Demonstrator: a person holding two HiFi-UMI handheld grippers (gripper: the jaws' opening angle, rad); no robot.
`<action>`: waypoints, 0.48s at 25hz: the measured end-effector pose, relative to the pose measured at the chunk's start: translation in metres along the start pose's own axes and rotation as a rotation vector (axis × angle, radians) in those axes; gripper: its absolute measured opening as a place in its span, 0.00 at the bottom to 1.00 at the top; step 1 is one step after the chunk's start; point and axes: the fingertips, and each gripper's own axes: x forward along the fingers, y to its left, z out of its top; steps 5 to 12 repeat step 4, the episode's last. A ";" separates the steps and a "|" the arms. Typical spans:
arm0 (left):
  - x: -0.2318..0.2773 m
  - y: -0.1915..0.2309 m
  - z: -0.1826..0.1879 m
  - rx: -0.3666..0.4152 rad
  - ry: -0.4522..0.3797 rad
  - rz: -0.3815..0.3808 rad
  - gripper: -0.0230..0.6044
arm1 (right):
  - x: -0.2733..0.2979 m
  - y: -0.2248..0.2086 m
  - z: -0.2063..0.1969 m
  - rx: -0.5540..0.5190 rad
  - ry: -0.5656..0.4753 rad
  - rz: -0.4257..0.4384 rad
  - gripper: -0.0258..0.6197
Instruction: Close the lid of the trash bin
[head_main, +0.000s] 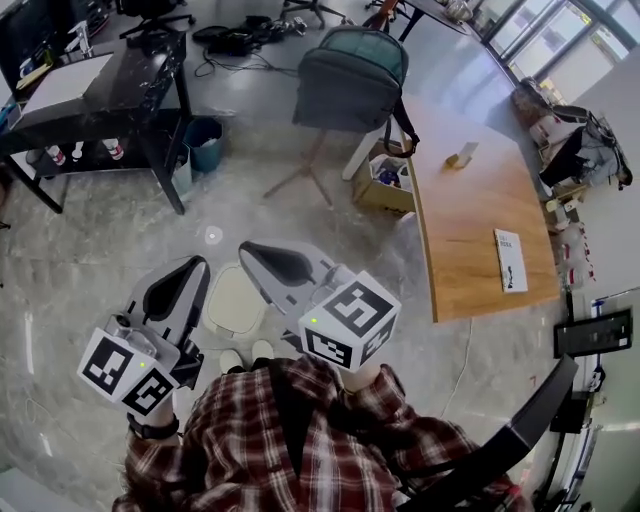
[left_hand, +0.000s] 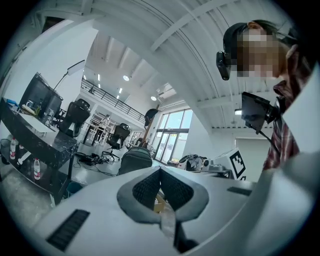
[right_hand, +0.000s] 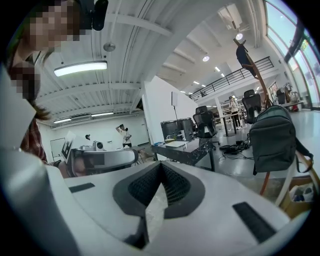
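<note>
Cream trash bin lid (head_main: 233, 300) shows between left gripper (head_main: 198, 265) and right gripper (head_main: 248, 250); both fingers together; grey floor (head_main: 120, 230) around.

Head camera looking steeply down, both gripper cameras angled upward across the room, all three sharing the backpack (head_main: 352, 75).

Glossy stone-look floor (head_main: 90, 250); smooth wood table (head_main: 470, 230); matt plastic trash bin lid (head_main: 233, 300); plaid cloth shirt (head_main: 230, 450).
</note>
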 end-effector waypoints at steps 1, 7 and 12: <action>0.001 0.000 0.000 0.000 0.000 0.001 0.05 | 0.001 -0.001 0.000 0.000 0.001 0.000 0.06; 0.002 0.003 0.001 0.007 0.000 0.007 0.05 | 0.004 -0.004 0.002 -0.001 -0.002 0.003 0.06; 0.002 0.003 0.001 0.007 0.000 0.007 0.05 | 0.004 -0.004 0.002 -0.001 -0.002 0.003 0.06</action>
